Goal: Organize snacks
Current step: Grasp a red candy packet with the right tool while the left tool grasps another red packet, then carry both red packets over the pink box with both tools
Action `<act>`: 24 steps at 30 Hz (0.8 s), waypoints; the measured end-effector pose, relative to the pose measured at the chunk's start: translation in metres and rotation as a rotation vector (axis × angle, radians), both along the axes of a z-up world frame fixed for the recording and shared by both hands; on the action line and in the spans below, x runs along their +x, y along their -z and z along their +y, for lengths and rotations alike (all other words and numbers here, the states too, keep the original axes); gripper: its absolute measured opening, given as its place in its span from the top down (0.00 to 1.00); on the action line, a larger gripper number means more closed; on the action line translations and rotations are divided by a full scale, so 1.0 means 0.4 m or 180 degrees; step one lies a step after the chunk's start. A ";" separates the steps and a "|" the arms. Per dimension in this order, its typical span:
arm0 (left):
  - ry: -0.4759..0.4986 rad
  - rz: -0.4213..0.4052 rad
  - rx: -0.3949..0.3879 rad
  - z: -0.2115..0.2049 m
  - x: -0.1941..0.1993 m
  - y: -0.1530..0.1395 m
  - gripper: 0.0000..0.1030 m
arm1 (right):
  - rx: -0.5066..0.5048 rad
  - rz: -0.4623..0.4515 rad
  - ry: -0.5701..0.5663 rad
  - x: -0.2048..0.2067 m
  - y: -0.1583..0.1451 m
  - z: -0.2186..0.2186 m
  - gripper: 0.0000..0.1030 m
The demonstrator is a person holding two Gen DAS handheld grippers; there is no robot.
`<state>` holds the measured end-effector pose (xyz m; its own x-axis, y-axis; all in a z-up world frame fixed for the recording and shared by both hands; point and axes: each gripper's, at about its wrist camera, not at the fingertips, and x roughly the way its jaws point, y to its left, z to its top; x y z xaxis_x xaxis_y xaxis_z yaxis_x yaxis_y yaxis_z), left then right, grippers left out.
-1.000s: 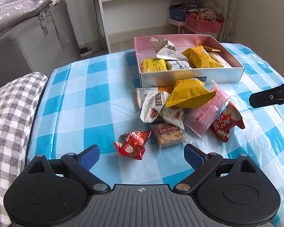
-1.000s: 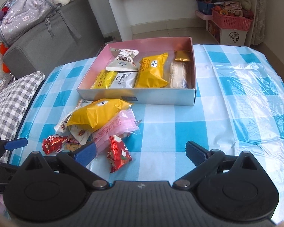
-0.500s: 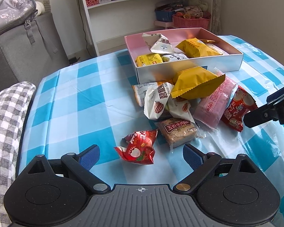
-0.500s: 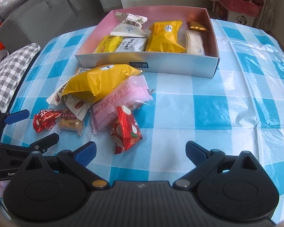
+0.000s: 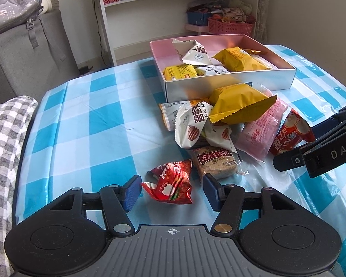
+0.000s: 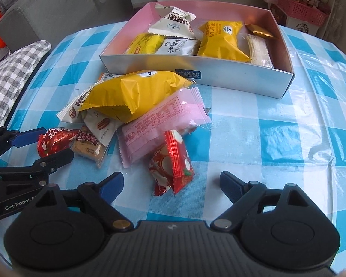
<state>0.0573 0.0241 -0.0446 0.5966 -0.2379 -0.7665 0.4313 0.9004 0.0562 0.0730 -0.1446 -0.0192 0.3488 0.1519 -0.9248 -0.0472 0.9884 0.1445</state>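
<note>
I have my left gripper [image 5: 171,190] straddling the small red pack [image 5: 170,184] at the near end of the pile, and its jaws are closing; the pack sits between the blue pads, which have not yet pressed it. I picked this one because it lies alone on the cloth, just clear of the brown biscuit bar [image 5: 215,161], so I can pinch it without dragging the heap. My right gripper [image 6: 171,184] hangs over the other red pack [image 6: 173,164], which leans on the pink pack [image 6: 159,129]; its jaws are closing too, with the pack's near end between them and not yet touched. The rest of the snacks are stacked loosely, the yellow bag [image 6: 131,94] on top, right against the near wall of the box [image 6: 242,80], which stands toward the far edge of the counter [image 6: 276,138]. The box is about half filled, with bare pink floor at its far side, so there is room for both packs. To the right of the pile the counter is open, a free path for my right gripper; on the left, bare cloth runs to the edge beside the checked cushion [image 5: 4,138]. The two grippers sit near each other, so I judge I should lift them apart.
</note>
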 end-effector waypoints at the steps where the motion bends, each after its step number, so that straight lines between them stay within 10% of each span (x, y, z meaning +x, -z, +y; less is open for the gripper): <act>1: 0.0004 0.0007 0.0002 -0.002 0.000 -0.001 0.50 | -0.0015 -0.0010 -0.0007 -0.001 0.000 0.001 0.19; 11: 0.0029 0.0039 0.0100 -0.009 -0.006 -0.008 0.64 | -0.0110 -0.0084 -0.0115 -0.005 -0.005 0.010 0.40; 18: -0.0012 0.0077 0.0102 -0.011 -0.005 -0.017 0.73 | 0.0002 -0.0093 -0.0139 -0.006 -0.013 0.004 0.74; 24: -0.0093 0.0103 0.0078 -0.006 -0.003 -0.026 0.73 | 0.0101 -0.0076 -0.0112 -0.004 -0.019 0.001 0.77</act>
